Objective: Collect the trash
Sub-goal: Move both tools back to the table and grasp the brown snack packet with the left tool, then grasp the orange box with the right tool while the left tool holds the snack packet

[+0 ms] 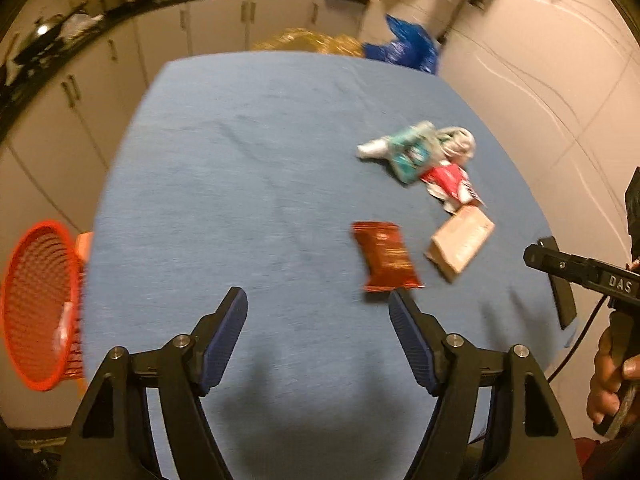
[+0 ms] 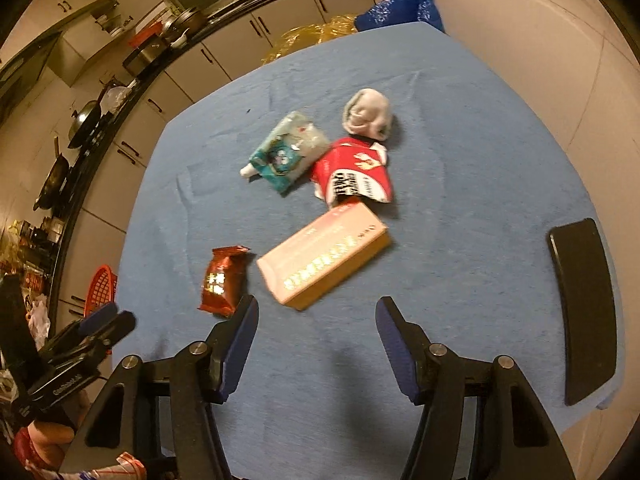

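At the far left, off the table's edge, an orange mesh basket [image 1: 38,306] sits tilted with a scrap of white inside. Beside it the blue tablecloth [image 1: 240,168] covers the table. The left gripper [image 1: 318,300] hovers above the near part of the cloth, its jaws spread wide with nothing between them. The dark red snack packet [image 1: 386,256] lies just ahead of its right fingertip, nearly touching it in the left wrist view. To the right of the packet lies a pink carton [image 1: 460,242], and beyond that a cluster: a teal pouch [image 1: 412,152], a red and white wrapper [image 1: 448,182] and a crumpled grey wad [image 1: 460,142].

In the right wrist view the right gripper [image 2: 318,308] is likewise spread open and empty above the cloth. The snack packet [image 2: 223,280] lies just beside its left fingertip, and the carton [image 2: 324,254] sits straight ahead, near the gap between the tips. Farther right, a black flat object [image 2: 584,300] rests near the table's edge.
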### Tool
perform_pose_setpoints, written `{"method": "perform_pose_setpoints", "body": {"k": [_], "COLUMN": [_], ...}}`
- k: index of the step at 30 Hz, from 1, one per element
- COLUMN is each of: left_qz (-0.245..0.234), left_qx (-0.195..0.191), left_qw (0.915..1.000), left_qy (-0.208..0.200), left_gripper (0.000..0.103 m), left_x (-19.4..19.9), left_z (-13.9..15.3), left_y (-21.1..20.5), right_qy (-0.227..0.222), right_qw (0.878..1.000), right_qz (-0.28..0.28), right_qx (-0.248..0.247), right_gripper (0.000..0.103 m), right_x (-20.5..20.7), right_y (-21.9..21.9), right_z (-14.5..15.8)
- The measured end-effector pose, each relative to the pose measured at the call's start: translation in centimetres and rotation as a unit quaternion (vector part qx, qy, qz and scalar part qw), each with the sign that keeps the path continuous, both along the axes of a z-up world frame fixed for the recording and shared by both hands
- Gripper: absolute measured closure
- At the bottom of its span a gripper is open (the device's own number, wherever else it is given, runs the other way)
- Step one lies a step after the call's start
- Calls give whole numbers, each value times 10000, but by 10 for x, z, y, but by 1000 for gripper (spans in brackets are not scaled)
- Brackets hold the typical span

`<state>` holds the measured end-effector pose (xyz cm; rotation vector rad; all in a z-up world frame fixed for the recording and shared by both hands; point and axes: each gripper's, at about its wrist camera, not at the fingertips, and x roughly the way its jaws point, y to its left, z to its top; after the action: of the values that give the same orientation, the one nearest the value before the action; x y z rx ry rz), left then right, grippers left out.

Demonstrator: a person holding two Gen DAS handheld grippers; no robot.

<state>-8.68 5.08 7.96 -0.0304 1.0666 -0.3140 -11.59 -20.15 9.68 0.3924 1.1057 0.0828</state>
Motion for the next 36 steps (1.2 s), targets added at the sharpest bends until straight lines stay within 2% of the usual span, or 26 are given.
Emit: {"method": "perform_pose_setpoints", "body": {"k": [10,12,16,18,20,22,29,33,36], "left_qz": [-255,-192,-90,-49,-12,16,207,277,290], "left_qx": [149,384,579,703,728,742,636,624,629], "left_qw": [9988,9984,9978,9971,9968,9969,9974,9976,9976], "left_qy": [378,365,297,276,338,265,252,89,-55], "left_gripper": [30,30,30,35,59,64,66,66,66], "left_x": [31,37,46,50,52,50,25,6,-4], "left_z": [-37,-45,-58,-64,-68,-67,-61,-54,-42], "left_y": [-68,-79,-86,-85,-80,-75,-35,-7,4], "right_qy": [24,6,6,39,87,155,504,732,889], "right_qw": [9999,9998,9998,9998,9998,9996,9963,9920,9911], "right_qz": [76,86,132,168,185,195,139,-336,-609], "right_qx": [-141,-186,-166,-118,-24,122,685,968,776], "right_gripper": [37,37,37,37,37,37,36,27,23], "right_x": [-12,-13,-12,-8,-3,4,41,61,77], "right_y": [-36,-41,-48,-48,-47,-44,-22,-17,-9], "right_z": [4,6,7,5,3,-1,-28,-45,-51]}}
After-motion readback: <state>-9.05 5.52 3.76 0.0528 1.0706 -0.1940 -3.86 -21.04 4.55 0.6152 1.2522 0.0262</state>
